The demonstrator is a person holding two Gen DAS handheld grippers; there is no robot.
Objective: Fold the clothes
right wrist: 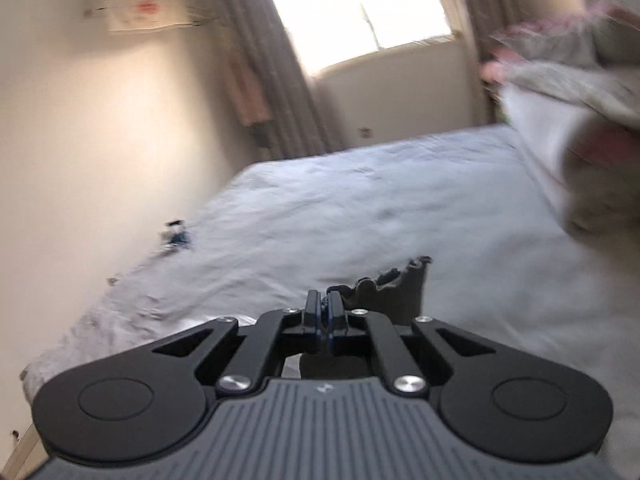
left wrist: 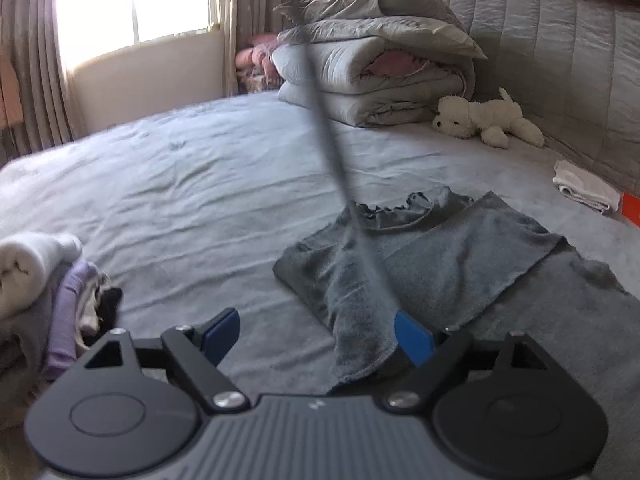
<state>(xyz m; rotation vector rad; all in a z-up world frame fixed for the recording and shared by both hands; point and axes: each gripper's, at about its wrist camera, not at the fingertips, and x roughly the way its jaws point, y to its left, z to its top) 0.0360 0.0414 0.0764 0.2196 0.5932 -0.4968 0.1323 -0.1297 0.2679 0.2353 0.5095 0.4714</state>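
Pale bedsheet [left wrist: 180, 184] carries the grey top [left wrist: 460, 248]; left gripper [left wrist: 320, 336] gapes at six o'clock, cloth slack between its pads; right gripper [right wrist: 325, 308], pinched onto the frilled edge [right wrist: 392, 284], lifts it, likely for folding.

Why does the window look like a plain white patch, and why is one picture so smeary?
Left wrist view: the window is blown out by daylight, the bed fairly sharp. Right wrist view: window also blown out, wall and bedding smeared by motion blur, edges bent by the fisheye.

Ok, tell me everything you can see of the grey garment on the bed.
The grey garment is soft, fleecy-looking knit with a ruffled neckline. It lies partly folded on the pale bedsheet. One raw-edged flap rises between the open left gripper fingers, against the blue pad. The right gripper is shut on its frilled edge.
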